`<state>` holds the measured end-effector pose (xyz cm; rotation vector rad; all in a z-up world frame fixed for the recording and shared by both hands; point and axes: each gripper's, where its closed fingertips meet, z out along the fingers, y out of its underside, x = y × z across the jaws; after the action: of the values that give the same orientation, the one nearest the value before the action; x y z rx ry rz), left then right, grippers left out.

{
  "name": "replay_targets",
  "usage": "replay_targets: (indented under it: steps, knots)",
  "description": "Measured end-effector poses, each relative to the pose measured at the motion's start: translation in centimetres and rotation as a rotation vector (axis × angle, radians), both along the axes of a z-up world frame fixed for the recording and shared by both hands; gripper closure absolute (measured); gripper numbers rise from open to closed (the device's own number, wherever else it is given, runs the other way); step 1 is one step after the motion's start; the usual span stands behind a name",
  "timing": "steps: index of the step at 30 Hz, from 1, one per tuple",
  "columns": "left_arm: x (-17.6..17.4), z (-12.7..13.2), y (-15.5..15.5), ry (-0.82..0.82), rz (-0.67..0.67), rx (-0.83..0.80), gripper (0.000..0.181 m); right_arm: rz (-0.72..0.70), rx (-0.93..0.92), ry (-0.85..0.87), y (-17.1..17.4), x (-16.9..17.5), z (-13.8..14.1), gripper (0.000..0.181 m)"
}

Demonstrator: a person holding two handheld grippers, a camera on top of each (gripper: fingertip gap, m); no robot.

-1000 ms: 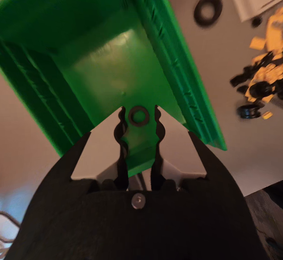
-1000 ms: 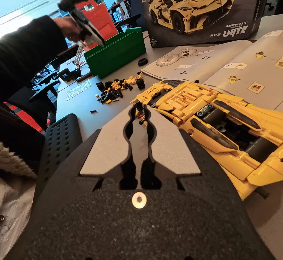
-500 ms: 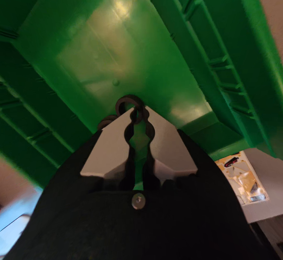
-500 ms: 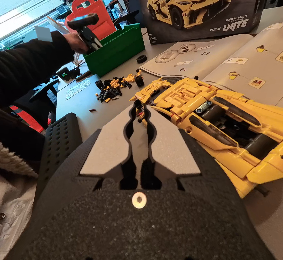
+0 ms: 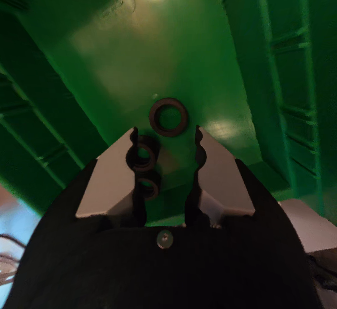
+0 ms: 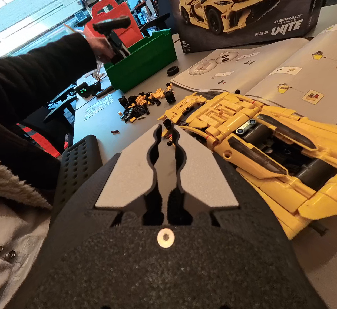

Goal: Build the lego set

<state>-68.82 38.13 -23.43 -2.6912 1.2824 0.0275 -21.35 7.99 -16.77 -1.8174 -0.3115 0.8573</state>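
left hand-held gripper (image 5: 165, 130): down inside the green bin (image 5: 138, 59), jaws wide apart, nothing held; likely opened to fit round a tyre.
front tyre (image 5: 168, 117): black ring, flat on the bin floor, just past the fingertips, not touched.
two more tyres (image 5: 146, 170): one behind the other, close by the left finger, partly hidden by it.
right hand-held gripper (image 6: 167, 128): jaws nearly closed, only a thin gap, nothing held; near the nose of the yellow car (image 6: 251, 136), likely waiting there until a tyre comes.
yellow car: mostly built, lying on the surface (image 6: 94, 123), partly on the open instruction book (image 6: 255, 67).
loose parts (image 6: 144, 101): small pile of black and yellow bits between car and bin, easy to reach.
spare tyre (image 6: 172, 70): on the surface beside the bin, near the book.
set box (image 6: 242, 8): standing behind the book, picture side facing in.
next step, a guess: close on the front tyre and lift it out.
watch out: tyres close together, could grab or bump the wrong one; view blurry.
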Motion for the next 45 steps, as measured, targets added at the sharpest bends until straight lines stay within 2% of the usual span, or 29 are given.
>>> replay_targets:
  steps: [2,3,4,5,8,9,12,14,17,18,22,26,37,40,41,45]
  knots:
    - [-0.4,-1.3,0.1,-0.014,0.028,-0.010,0.119,0.003,-0.004,0.001,0.0,0.0,-0.1,0.172]
    - [-0.7,-1.7,0.0,-0.006,0.035,-0.027,0.125,0.004,-0.006,0.001,0.0,-0.1,-0.1,0.172]
    - [-0.7,-1.9,-0.2,-0.009,0.031,-0.045,0.146,0.002,-0.006,0.000,0.0,0.0,-0.1,0.172]
    - [-0.5,-1.6,0.0,-0.020,0.017,-0.028,0.148,0.000,-0.003,0.001,0.0,0.0,-0.1,0.172]
    - [1.3,1.0,1.1,-0.083,-0.029,0.078,0.156,0.002,-0.007,0.003,0.0,0.0,-0.1,0.172]
    - [2.1,2.5,1.4,-0.116,-0.044,0.102,0.181,0.003,-0.008,0.002,0.0,0.0,-0.1,0.172]
    - [3.7,7.3,2.8,-0.179,-0.049,0.224,0.181,0.007,-0.007,0.000,0.0,-0.1,-0.1,0.172]
    - [3.3,8.1,2.5,-0.113,-0.050,0.191,0.181,0.008,-0.008,-0.003,0.0,-0.1,-0.2,0.172]
    - [2.7,6.8,3.1,-0.045,-0.059,0.184,0.152,0.005,-0.007,0.005,0.0,0.0,-0.1,0.173]
    - [2.4,6.1,3.6,-0.042,-0.044,0.186,0.149,0.007,-0.010,0.007,0.0,-0.1,-0.1,0.172]
    - [-0.3,2.9,5.7,0.015,0.149,0.160,0.136,0.010,-0.018,-0.005,0.0,-0.2,-0.4,0.172]
    - [-1.0,1.3,6.5,-0.047,0.245,0.141,0.136,0.002,-0.026,0.009,0.1,0.1,-0.4,0.173]
    - [-4.5,-1.3,5.0,0.102,0.271,0.068,0.137,0.023,-0.041,-0.014,0.0,-0.4,-0.9,0.173]
    - [-5.7,-1.5,4.7,0.208,0.230,0.087,0.154,0.019,-0.041,-0.002,0.0,-0.3,-0.8,0.173]
    - [-5.7,-1.4,4.6,0.219,0.212,0.082,0.166,0.020,-0.041,0.000,0.0,-0.3,-0.8,0.173]
    - [-3.8,0.3,4.3,0.129,0.216,0.072,0.167,0.023,-0.038,-0.006,0.0,-0.4,-0.7,0.173]
